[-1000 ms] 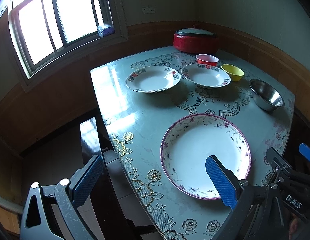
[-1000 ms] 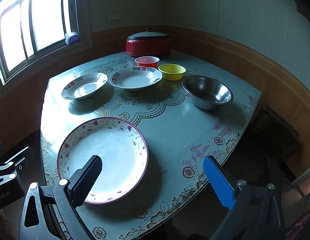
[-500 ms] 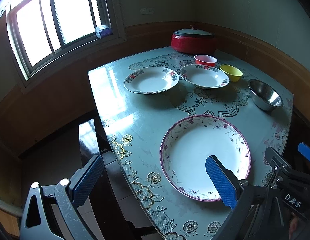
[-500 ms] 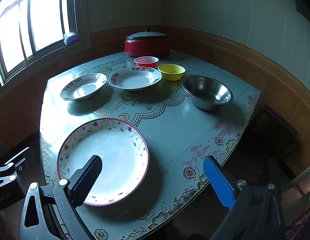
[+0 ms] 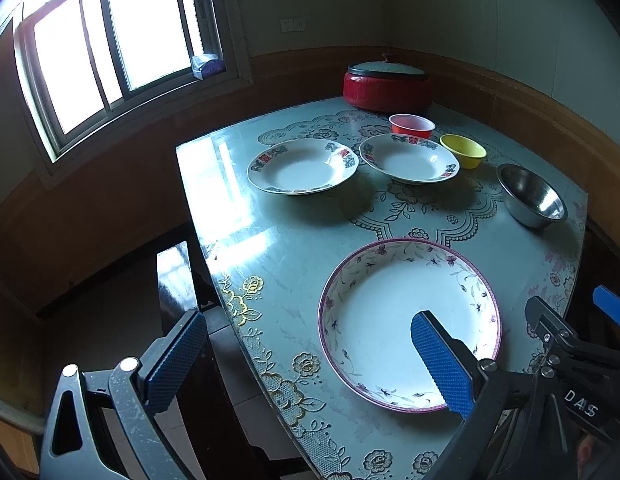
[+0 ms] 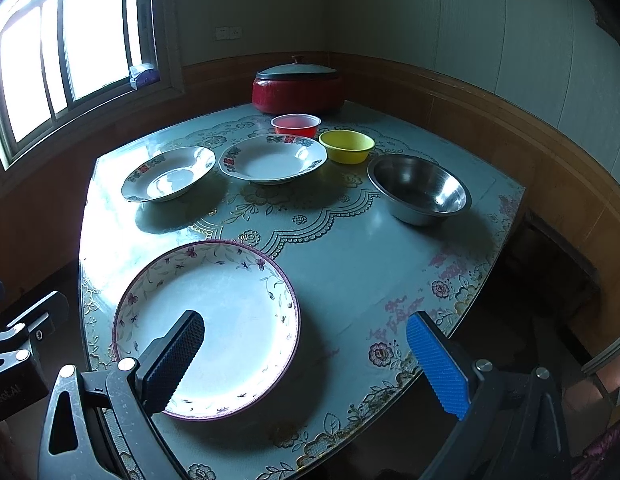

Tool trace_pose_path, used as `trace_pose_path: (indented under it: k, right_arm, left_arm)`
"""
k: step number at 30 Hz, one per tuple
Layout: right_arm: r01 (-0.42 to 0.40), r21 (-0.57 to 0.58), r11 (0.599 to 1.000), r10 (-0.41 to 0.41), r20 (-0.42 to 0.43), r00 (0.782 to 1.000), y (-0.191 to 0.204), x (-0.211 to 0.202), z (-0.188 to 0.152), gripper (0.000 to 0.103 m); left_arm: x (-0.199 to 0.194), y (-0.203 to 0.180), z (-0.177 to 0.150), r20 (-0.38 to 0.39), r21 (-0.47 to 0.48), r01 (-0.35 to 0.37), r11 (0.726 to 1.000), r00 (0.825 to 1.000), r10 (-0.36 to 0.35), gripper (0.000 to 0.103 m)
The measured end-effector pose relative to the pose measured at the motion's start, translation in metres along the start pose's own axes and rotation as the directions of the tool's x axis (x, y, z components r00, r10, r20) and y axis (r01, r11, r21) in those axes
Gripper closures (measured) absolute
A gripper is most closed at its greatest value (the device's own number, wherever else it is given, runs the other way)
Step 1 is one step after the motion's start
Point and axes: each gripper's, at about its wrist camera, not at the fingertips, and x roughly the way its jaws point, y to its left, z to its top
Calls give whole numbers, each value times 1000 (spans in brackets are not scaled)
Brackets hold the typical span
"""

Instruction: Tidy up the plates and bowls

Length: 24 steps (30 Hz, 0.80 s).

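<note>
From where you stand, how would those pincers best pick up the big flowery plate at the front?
Probably by its raised near rim. The large floral plate lies flat on the table, so only the upturned edge offers a pinch. The right gripper, open above that near edge, could come in low from the table's front, one finger over the rim and one under.

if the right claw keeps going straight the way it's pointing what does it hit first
Most likely the table, just right of the large floral plate. The right claw is open and tilted down toward that bare patch, though depth is hard to judge through the fisheye.
</note>
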Motion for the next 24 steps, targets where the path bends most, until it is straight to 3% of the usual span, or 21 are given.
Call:
trace_pose_path:
  k: [24]
  right_arm:
    - [-13, -3, 1000, 13, -22, 1000, -7, 16, 10, 0]
  left_arm:
    - [17, -1, 9, -50, -30, -16, 999, 999, 15, 0]
